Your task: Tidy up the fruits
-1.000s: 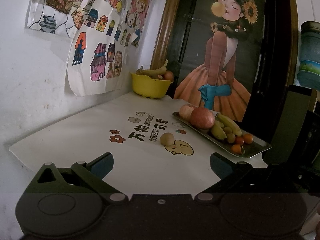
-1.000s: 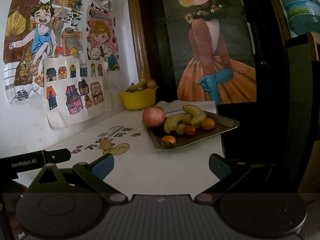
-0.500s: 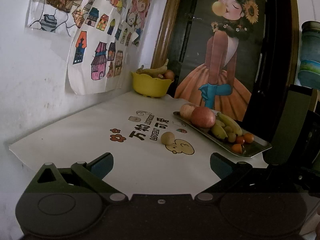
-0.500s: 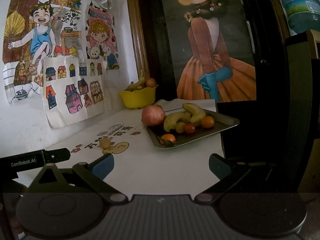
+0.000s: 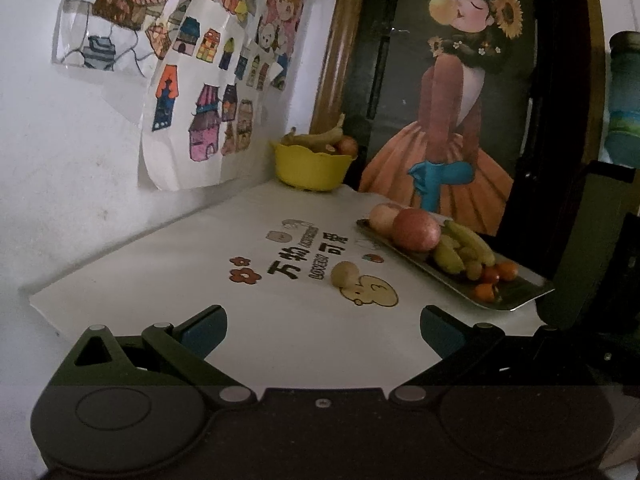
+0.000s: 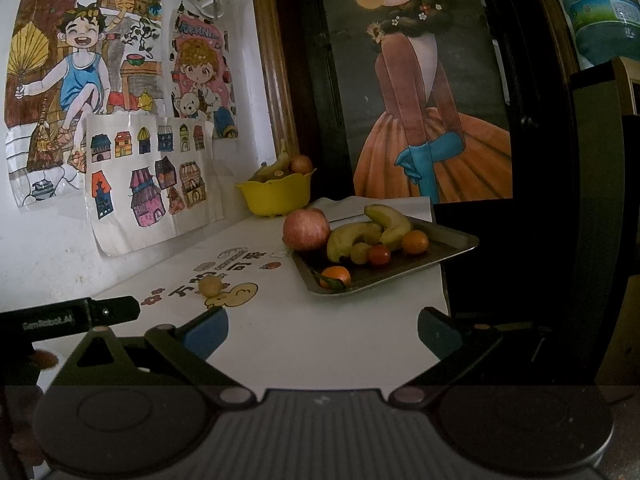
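So far you have most of the fruit gathered, and little looks left to do. Start with the table [image 5: 168,272]: its white cover is nearly bare. On its right side sits the metal tray [image 6: 448,240], loaded with a big red apple [image 6: 306,229], a second paler apple [image 5: 380,218] behind it, two bananas [image 6: 368,232], a pale grape-like fruit, a small red one and two small oranges [image 6: 336,276], one of them alone at the tray's near corner. At the far end, against the wall, the yellow bowl [image 6: 276,196] holds a banana and a round reddish fruit.

What remains, by my reading, is the one small pale fruit [image 5: 344,274], lying loose on the printed cover, left of the tray and apart from it. Whether it belongs in the tray or the bowl cannot be told from here.

Your left gripper [image 5: 322,322] is spread wide and empty, hanging over the near edge with the loose fruit straight ahead of it. Your right gripper [image 6: 322,326] is likewise spread and holds nothing, facing the tray's near corner. The left one is better placed for that last pickup.
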`<state>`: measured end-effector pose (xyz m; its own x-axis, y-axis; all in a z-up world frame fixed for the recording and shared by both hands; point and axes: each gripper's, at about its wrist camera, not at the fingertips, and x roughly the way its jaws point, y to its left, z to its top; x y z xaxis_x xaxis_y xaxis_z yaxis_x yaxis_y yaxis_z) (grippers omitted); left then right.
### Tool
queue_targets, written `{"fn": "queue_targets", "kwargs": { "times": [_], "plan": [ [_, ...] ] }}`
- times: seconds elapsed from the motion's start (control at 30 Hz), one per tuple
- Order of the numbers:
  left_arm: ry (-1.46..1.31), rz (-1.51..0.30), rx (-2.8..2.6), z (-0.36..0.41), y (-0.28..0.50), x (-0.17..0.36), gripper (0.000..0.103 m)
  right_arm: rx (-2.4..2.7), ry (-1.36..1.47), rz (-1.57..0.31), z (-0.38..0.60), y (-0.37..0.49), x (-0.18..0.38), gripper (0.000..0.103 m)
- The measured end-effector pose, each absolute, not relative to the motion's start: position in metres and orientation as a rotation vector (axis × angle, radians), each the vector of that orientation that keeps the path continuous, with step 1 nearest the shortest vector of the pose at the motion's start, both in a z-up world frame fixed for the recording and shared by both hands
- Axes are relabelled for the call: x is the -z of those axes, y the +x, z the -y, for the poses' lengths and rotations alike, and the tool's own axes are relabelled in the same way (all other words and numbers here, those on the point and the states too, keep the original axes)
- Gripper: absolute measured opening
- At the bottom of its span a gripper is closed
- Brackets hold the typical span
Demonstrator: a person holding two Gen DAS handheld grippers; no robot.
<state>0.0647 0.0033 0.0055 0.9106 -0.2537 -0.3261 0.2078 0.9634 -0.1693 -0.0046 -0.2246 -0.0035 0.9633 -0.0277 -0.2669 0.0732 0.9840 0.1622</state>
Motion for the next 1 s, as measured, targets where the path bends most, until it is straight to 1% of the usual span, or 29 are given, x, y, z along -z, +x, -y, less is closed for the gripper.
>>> {"fn": "queue_targets", "kwargs": {
  "times": [1.0],
  "plan": [
    [-0.122, -0.360, 0.218, 0.001, 0.063, -0.007, 0.102, 0.059, 0.183, -0.288, 0.216, -0.003, 0.008, 0.103]
  ]
}}
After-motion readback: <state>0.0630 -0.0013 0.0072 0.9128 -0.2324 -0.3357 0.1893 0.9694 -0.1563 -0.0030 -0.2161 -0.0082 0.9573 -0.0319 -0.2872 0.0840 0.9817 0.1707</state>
